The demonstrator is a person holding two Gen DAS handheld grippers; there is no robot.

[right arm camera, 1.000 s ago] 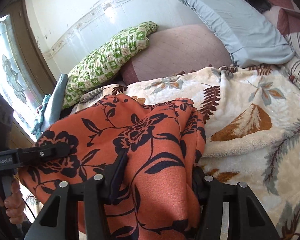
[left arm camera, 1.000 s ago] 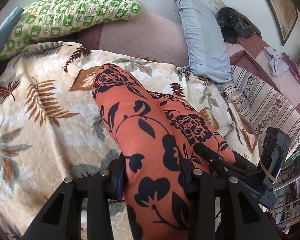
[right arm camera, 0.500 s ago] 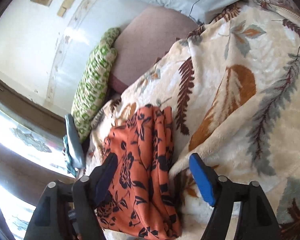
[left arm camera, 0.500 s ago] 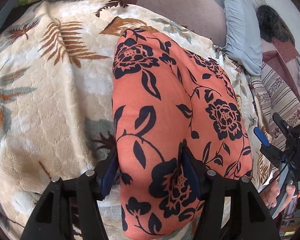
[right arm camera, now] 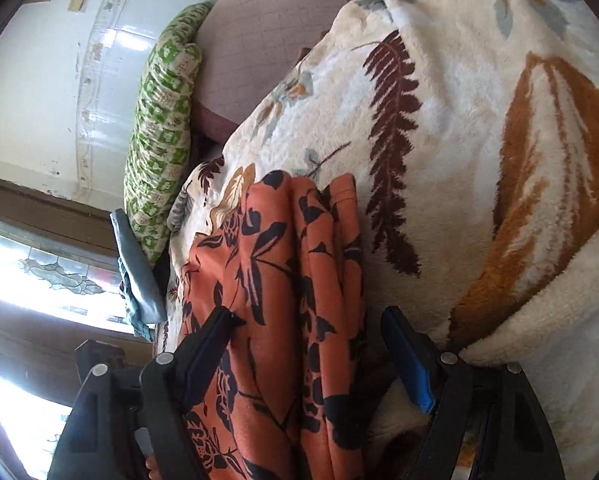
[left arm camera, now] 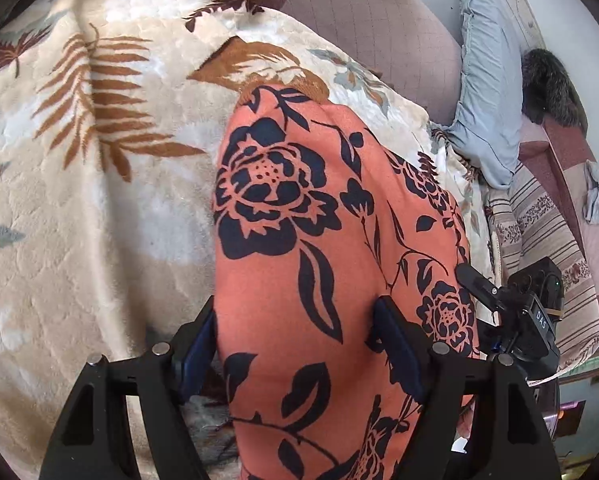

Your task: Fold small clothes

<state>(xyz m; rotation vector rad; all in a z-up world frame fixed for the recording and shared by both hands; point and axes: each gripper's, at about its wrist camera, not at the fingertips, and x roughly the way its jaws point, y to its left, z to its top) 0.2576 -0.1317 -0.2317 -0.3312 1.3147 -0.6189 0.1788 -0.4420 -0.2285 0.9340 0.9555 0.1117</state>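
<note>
An orange garment with a dark floral print point(left arm camera: 299, 240) lies folded lengthwise on the leaf-patterned blanket point(left arm camera: 79, 200). My left gripper point(left arm camera: 295, 336) is open, its fingers wide on either side of the garment's near end, which drapes over them. My right gripper point(right arm camera: 307, 340) is open, its fingers astride the garment's point(right arm camera: 275, 280) stacked folded edges. The right gripper point(left arm camera: 523, 320) also shows in the left wrist view at the garment's right edge.
A green checked pillow point(right arm camera: 159, 120) lies at the bed's far left by the wall. A light blue pillow point(left arm camera: 487, 92) and a dark furry thing point(left arm camera: 547, 84) lie to the right. A striped cover point(left arm camera: 539, 248) hangs over the bed's right side.
Both grippers lowered the garment onto the blanket and came closer over it. The right gripper opened after one second ago and has tilted further.
</note>
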